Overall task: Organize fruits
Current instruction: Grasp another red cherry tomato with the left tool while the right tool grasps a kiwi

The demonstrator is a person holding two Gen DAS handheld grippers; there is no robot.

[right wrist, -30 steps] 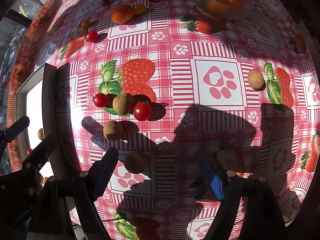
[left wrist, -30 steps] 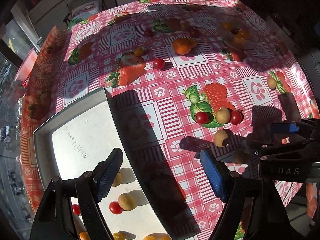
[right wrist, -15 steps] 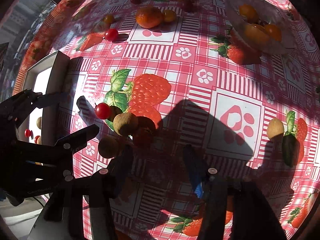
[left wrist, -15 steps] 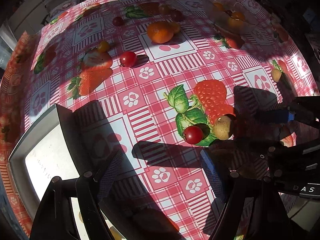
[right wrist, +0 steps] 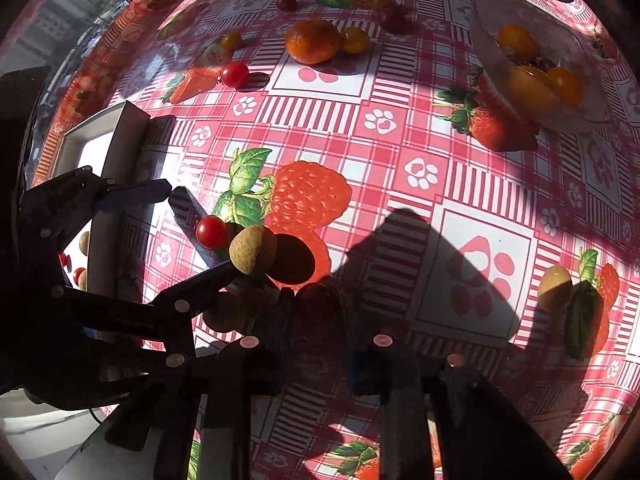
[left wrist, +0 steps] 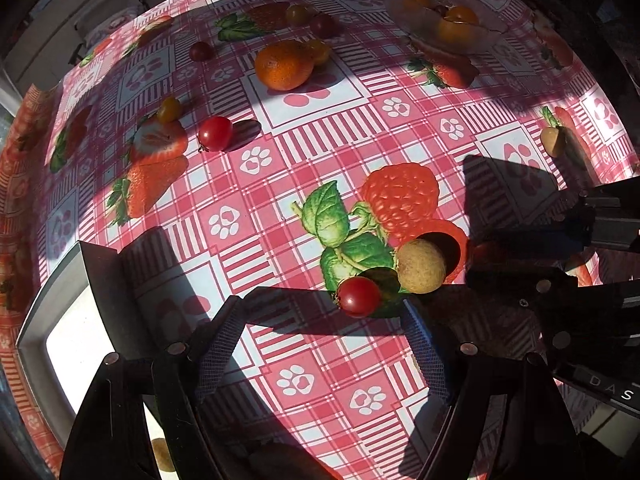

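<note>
Fruit lies scattered on the checked worktop (left wrist: 328, 128). Left tongs (left wrist: 320, 344) hang spread wide and hold nothing; a red cherry tomato (left wrist: 359, 296) sits just ahead between their tips, touching a tan longan (left wrist: 421, 266) to its right. Right tongs (right wrist: 320, 344) are spread too, with a dark round fruit (right wrist: 318, 300) in shadow just ahead of their gap. Far ahead sits an orange (left wrist: 284, 65). A white tray (left wrist: 72, 344) lies left of the left tongs.
</note>
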